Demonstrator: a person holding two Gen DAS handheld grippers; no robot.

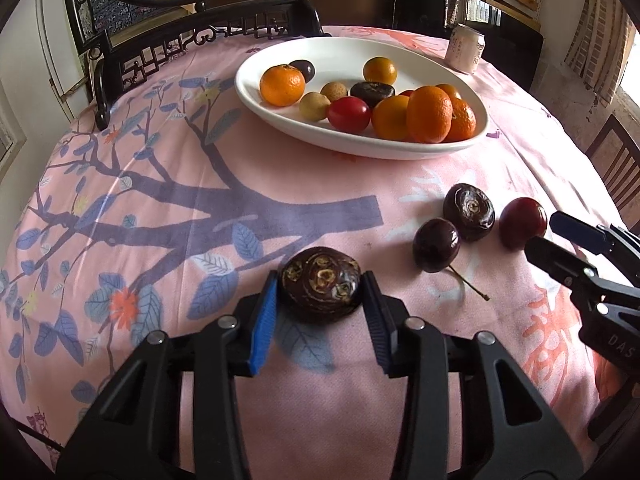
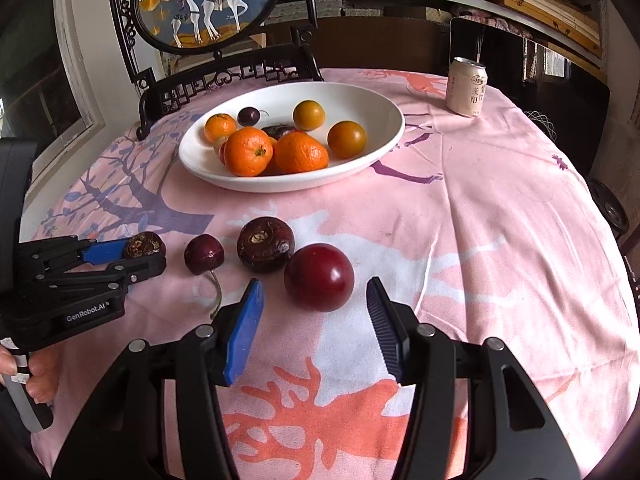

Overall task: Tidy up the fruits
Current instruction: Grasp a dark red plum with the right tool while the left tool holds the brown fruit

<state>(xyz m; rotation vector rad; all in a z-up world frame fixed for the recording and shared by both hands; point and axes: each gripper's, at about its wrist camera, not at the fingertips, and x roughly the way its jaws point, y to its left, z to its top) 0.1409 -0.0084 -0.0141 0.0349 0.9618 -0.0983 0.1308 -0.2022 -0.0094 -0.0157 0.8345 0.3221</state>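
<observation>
Left gripper [image 1: 320, 294], marked "GenRobot.AI", pads apparently touching a water chestnut [image 1: 320, 289] on the tablecloth [image 1: 200, 208]; right gripper [image 2: 316, 312] wide open, plum [image 2: 319, 277] just ahead; can [image 2: 467, 87] lettering unreadable

A home dining room. Ahead of the tongs, a round table wears a pink tablecloth [image 2: 500, 220] printed with branches and deer. Beyond it stands a carved dark-wood screen [image 2: 208, 4] framing painted deer. Far right sits a drink can [image 2: 467, 87]; behind it, shelves of stacked boxes [image 2: 540, 4].
</observation>
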